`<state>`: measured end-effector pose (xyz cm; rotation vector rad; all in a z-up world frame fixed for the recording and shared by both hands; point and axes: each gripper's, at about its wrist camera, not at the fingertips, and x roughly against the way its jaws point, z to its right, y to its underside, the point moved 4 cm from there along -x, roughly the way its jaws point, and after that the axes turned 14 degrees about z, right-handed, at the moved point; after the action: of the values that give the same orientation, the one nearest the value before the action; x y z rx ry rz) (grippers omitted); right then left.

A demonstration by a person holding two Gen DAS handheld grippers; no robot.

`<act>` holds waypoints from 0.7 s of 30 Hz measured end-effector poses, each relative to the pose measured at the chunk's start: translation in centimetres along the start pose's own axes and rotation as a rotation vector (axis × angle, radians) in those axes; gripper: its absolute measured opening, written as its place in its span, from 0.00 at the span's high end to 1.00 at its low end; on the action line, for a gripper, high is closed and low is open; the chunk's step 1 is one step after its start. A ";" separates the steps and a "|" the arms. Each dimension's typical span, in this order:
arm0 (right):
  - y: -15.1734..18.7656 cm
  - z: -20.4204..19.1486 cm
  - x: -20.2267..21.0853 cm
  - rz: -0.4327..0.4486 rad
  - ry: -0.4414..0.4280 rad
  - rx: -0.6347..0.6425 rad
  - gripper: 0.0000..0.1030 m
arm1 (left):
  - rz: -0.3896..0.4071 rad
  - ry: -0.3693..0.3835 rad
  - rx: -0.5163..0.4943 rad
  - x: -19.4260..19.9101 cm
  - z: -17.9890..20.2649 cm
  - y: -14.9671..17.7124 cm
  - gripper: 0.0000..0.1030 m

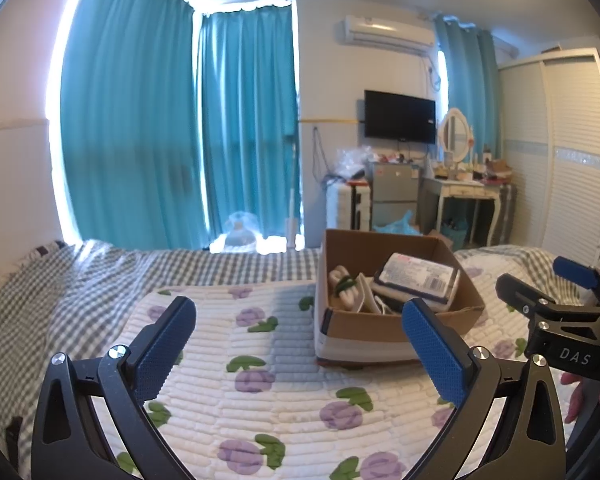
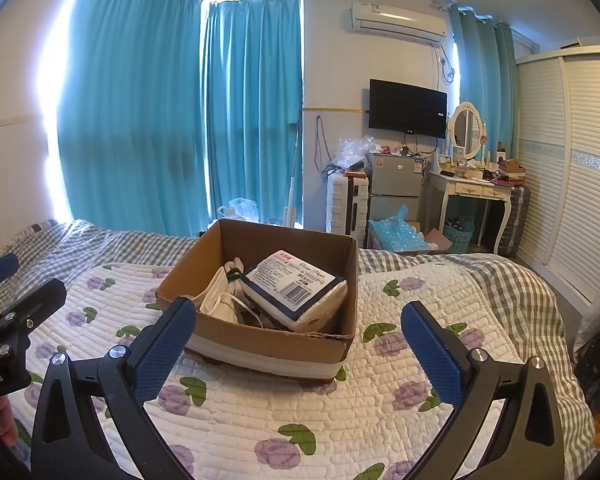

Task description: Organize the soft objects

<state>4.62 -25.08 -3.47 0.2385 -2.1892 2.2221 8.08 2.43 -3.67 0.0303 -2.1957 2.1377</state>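
Both grippers hover with jaws spread wide and empty over the floral quilt [image 2: 400,396]: the left gripper [image 1: 300,344] and the right gripper [image 2: 298,344]. Ahead of them, mid-bed, sits an open cardboard box [image 2: 272,340] holding a wrapped tissue pack [image 2: 296,284], face masks [image 2: 220,300] and a white rolled cloth with a green band [image 1: 342,282]; its lower contents are hidden behind the near wall. A checked bedsheet [image 1: 32,308] borders the quilt. Teal curtains [image 2: 140,120], a wall television [image 2: 408,108] and a dressing table [image 2: 472,190] stand beyond.
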 end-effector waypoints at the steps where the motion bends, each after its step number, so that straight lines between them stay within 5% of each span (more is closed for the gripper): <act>1: 0.0 0.0 0.0 0.000 0.001 0.003 0.00 | -0.001 -0.001 0.001 0.0 0.0 0.0 0.00; 21: 0.1 -0.2 0.0 -0.005 0.004 0.004 0.00 | -0.003 0.001 0.003 -0.2 0.0 0.1 0.00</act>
<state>4.63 -24.88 -3.59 0.2391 -2.1801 2.2231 8.24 2.42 -3.79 0.0318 -2.1900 2.1395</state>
